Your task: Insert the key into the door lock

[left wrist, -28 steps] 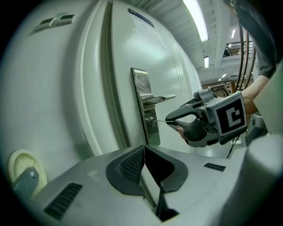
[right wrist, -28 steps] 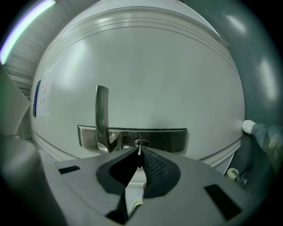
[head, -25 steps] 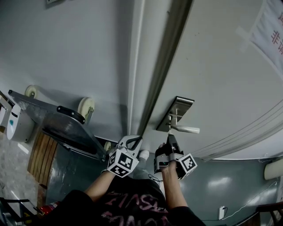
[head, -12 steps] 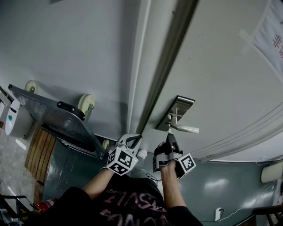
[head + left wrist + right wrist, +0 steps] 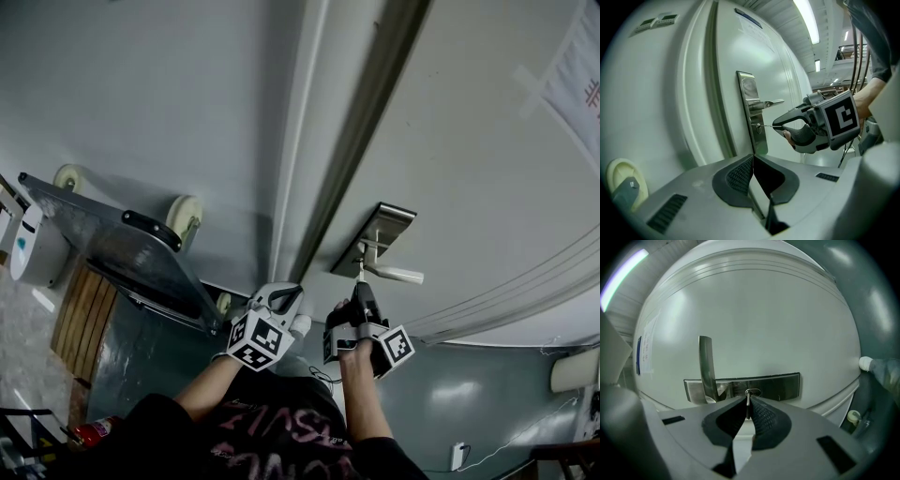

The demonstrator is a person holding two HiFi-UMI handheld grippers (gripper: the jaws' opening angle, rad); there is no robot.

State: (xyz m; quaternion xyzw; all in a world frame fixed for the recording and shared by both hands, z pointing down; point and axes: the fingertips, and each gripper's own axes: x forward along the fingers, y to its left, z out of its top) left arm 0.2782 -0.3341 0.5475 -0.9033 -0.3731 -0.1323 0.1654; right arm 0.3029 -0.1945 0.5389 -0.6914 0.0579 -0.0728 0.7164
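Alignment counts: the right tool point(image 5: 748, 408), pinching the key point(image 5: 748, 399), should hold it square to the keyhole point(image 5: 753, 392) and push gently.

Grey L tongs point(image 5: 290, 296), R tongs point(image 5: 362, 285); b/w cubes point(image 5: 255, 342)

One door point(image 5: 469, 141), one lock point(image 5: 758, 126), one key point(image 5: 748, 401), two tongs point(image 5: 285, 296) point(image 5: 361, 285).

Dim, fisheye-warped frames lit by ceiling strips point(image 5: 806, 21).
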